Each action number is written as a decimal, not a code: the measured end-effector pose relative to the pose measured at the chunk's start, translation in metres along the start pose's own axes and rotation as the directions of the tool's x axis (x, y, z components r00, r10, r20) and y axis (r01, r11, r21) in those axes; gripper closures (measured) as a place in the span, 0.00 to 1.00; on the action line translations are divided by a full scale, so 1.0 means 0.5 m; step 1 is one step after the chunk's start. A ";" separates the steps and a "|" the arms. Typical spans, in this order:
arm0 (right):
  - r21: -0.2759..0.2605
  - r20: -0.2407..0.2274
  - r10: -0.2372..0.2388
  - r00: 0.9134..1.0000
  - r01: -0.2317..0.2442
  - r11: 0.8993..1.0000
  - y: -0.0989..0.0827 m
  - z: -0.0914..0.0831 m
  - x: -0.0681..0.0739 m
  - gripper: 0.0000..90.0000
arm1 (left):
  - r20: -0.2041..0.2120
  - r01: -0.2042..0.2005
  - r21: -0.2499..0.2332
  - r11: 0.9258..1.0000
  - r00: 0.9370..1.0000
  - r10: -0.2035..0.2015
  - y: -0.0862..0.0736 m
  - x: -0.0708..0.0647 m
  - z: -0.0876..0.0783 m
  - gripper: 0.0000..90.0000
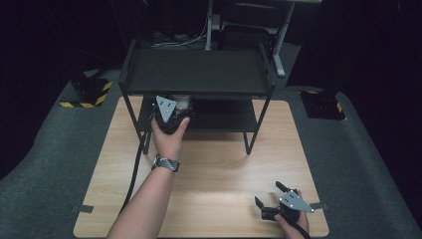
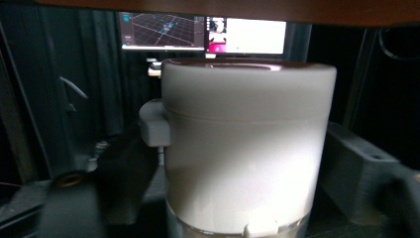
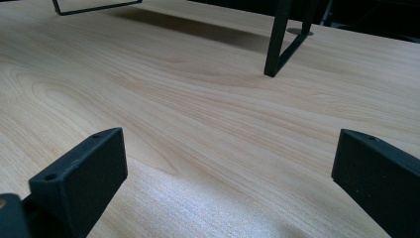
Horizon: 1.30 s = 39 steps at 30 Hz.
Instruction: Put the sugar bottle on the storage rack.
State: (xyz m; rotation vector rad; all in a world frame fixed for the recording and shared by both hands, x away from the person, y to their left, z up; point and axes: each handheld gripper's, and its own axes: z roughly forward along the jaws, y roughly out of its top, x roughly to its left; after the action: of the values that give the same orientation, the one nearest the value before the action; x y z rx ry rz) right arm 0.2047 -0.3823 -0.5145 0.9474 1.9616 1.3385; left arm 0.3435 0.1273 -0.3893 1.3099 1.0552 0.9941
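Left gripper (image 1: pixel 171 107) reaches under the black rack's (image 1: pixel 196 72) top shelf, jaws parted around the upright white canister (image 2: pixel 245 148) on the lower shelf, grip unclear; right gripper (image 1: pixel 272 199) rests wide open, empty, on the wooden table (image 1: pixel 219 164).

Overhead light falls on the table (image 1: pixel 219 164); the surroundings are dark. The rack (image 1: pixel 196 72) casts soft shadows. In the left gripper view, the white canister (image 2: pixel 242 148) is overexposed, blurred and close.
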 end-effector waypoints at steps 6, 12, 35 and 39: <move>0.002 0.001 -0.002 1.000 0.002 1.000 0.001 0.000 0.001 0.00 | -0.003 0.003 0.018 1.000 1.000 -0.003 0.004 0.002 -0.012 0.01; 0.003 0.003 -0.002 1.000 0.002 1.000 0.001 0.001 0.001 0.00 | -0.002 0.004 0.005 1.000 1.000 -0.004 -0.004 0.004 -0.038 0.01; 0.008 0.006 -0.001 1.000 0.001 1.000 0.003 0.002 0.002 0.00 | 0.062 -0.002 -0.017 1.000 0.998 0.004 -0.086 0.043 -0.160 0.01; 0.009 0.005 -0.002 1.000 0.002 1.000 0.003 0.002 0.002 0.00 | 0.067 0.000 -0.006 1.000 0.998 0.000 -0.107 0.052 -0.184 0.01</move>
State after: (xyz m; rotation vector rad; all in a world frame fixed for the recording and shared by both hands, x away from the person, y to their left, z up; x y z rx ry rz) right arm 0.2052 -0.3805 -0.5132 0.9518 1.9659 1.3261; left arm 0.2594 0.1733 -0.4418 1.3292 1.0004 0.9466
